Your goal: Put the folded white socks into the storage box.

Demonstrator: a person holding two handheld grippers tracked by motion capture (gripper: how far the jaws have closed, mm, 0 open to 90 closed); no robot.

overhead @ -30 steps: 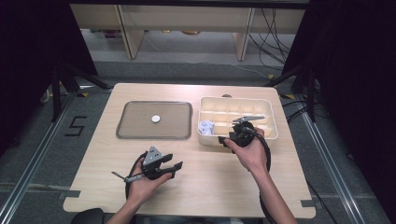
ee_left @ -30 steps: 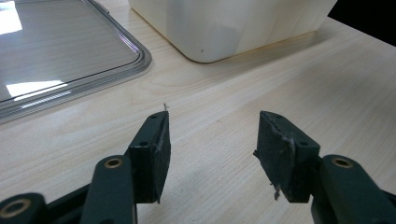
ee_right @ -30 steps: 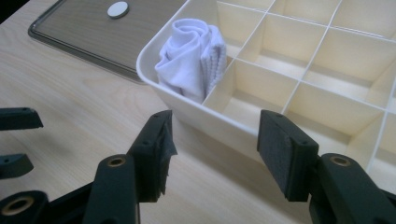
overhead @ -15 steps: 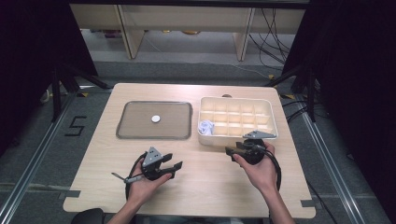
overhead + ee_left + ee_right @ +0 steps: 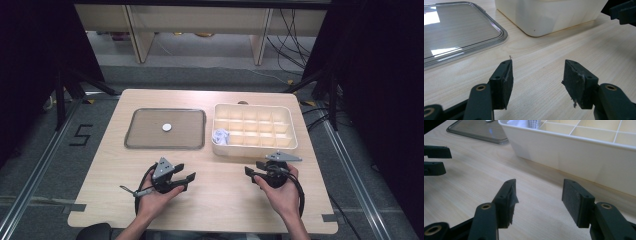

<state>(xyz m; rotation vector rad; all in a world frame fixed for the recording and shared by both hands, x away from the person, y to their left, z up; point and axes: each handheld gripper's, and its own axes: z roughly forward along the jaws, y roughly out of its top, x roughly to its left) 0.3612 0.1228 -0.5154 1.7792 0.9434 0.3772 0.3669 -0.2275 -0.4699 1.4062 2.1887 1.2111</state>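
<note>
In the high view, a pale wooden table point(image 5: 210, 200) carries a flat grey tray point(image 5: 145, 137) with rounded corners and, to its right, a cream plastic box point(image 5: 255, 148) split into a grid of square cells. A small white disc point(image 5: 166, 127) lies on the tray; a crumpled white wad point(image 5: 220, 136) sits in the box's near-left cell. The left gripper point(image 5: 186, 177) and right gripper point(image 5: 248, 173) rest low over the near table edge, both empty.

In the left gripper view, the left gripper point(image 5: 537, 75) has its matte black jaws spread over bare wood grain, the glossy tray rim ahead and to the left.

In the right gripper view, the right gripper point(image 5: 538, 195) is likewise spread, facing the box's smooth wall.
</note>
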